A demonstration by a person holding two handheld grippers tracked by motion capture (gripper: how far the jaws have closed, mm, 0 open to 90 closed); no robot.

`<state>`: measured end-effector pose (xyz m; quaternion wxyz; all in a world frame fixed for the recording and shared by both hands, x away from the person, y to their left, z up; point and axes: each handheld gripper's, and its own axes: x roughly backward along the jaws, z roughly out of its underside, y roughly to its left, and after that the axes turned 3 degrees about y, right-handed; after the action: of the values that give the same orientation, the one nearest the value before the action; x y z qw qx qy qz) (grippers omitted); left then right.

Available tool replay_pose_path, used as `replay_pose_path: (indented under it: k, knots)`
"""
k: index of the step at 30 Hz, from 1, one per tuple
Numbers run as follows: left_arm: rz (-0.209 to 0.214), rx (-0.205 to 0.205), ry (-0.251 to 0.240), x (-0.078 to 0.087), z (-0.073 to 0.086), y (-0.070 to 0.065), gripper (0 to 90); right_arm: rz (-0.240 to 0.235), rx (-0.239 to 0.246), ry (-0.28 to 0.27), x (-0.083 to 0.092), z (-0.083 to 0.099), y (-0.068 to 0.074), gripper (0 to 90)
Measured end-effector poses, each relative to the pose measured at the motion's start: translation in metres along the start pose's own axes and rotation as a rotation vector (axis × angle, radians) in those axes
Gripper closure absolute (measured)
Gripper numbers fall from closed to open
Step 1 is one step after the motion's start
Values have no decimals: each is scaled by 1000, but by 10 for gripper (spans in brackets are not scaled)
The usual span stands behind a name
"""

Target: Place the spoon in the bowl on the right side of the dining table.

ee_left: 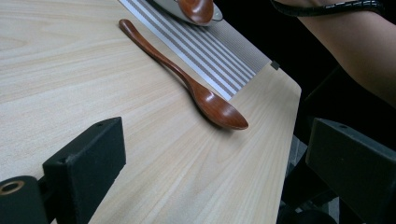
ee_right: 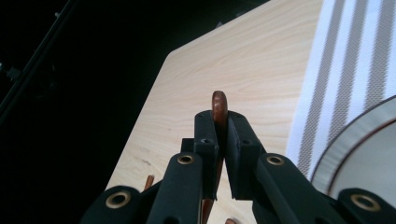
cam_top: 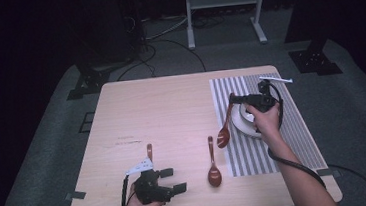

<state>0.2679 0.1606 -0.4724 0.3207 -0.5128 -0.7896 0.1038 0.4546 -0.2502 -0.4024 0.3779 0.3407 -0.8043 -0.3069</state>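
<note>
My right gripper (cam_top: pixel 233 100) hovers over the left side of a striped placemat (cam_top: pixel 301 133), shut on the handle of a brown wooden spoon (cam_top: pixel 224 134) whose bowl hangs down toward the mat's left edge. In the right gripper view the jaws (ee_right: pixel 223 126) pinch the spoon handle tip (ee_right: pixel 219 100) beside a white plate (ee_right: pixel 369 158). The white plate (cam_top: pixel 242 122) sits under my right hand. A second spoon (cam_top: pixel 212 166) lies on the bare wood. My left gripper (cam_top: pixel 173 180) rests near the front edge, open and holding nothing, facing that spoon (ee_left: pixel 187 81).
A third spoon's handle (cam_top: pixel 149 150) pokes out just behind the left gripper. The table's front right corner (ee_left: pixel 289 84) is close to the lying spoon. My right forearm (ee_left: pixel 355 46) crosses the front right. A white frame (cam_top: pixel 223 9) and cables stand on the floor beyond.
</note>
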Motion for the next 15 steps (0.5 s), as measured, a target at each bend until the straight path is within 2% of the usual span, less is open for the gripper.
replay_pose_path:
  k: [15]
  knots:
    - [-2,2,-2,0,0,1,36,55,-55,-105,33,-17,-16,836]
